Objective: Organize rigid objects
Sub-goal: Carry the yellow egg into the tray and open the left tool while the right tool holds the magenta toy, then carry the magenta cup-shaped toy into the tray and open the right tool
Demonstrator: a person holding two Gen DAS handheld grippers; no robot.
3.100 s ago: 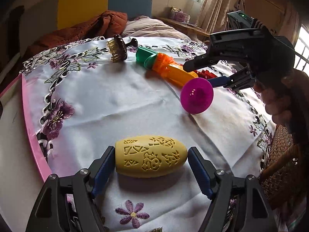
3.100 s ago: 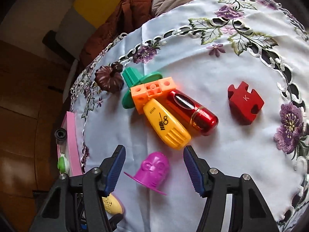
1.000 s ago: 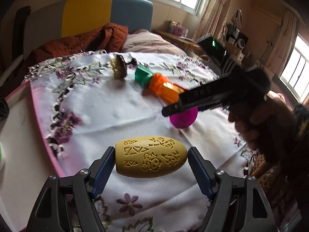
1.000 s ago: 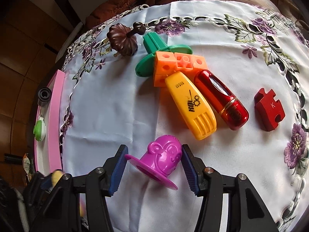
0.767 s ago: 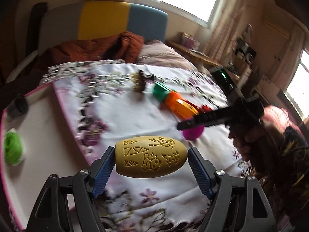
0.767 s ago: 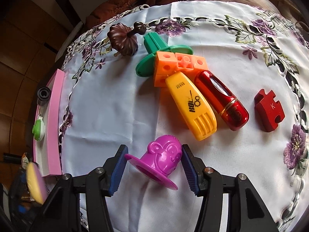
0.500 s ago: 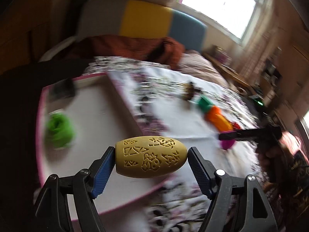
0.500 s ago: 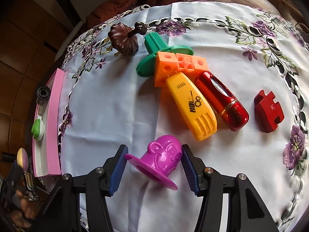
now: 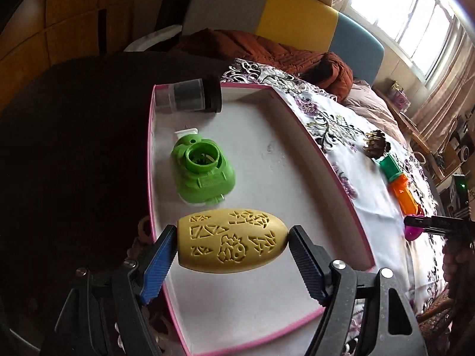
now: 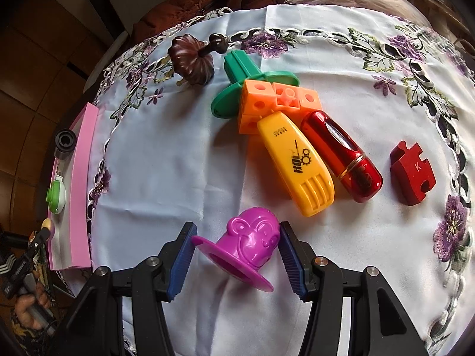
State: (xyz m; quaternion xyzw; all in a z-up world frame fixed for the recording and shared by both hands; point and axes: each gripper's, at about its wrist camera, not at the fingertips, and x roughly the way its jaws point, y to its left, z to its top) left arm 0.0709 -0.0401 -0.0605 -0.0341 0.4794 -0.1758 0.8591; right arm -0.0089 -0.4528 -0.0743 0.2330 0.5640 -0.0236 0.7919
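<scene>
Left wrist view: the left gripper (image 9: pixel 232 241) pinches a carved yellow egg-shaped toy (image 9: pixel 231 244) above the pink-rimmed white tray (image 9: pixel 332 166); beside that tray, the right gripper (image 10: pixel 236 244) clamps a purple monkey-faced plastic cup (image 10: pixel 248 244).

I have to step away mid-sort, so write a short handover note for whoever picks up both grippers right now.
Left gripper: shut on the yellow carved egg-shaped toy, held above the pink-rimmed tray.
Right gripper: shut on the purple monkey mould, over the tablecloth.
Done: green toy and black-capped jar lie in the tray.
Left: set both held toys in the tray, then fetch the brown pumpkin, green piece, orange cubes, yellow tool, red case and red puzzle piece.
</scene>
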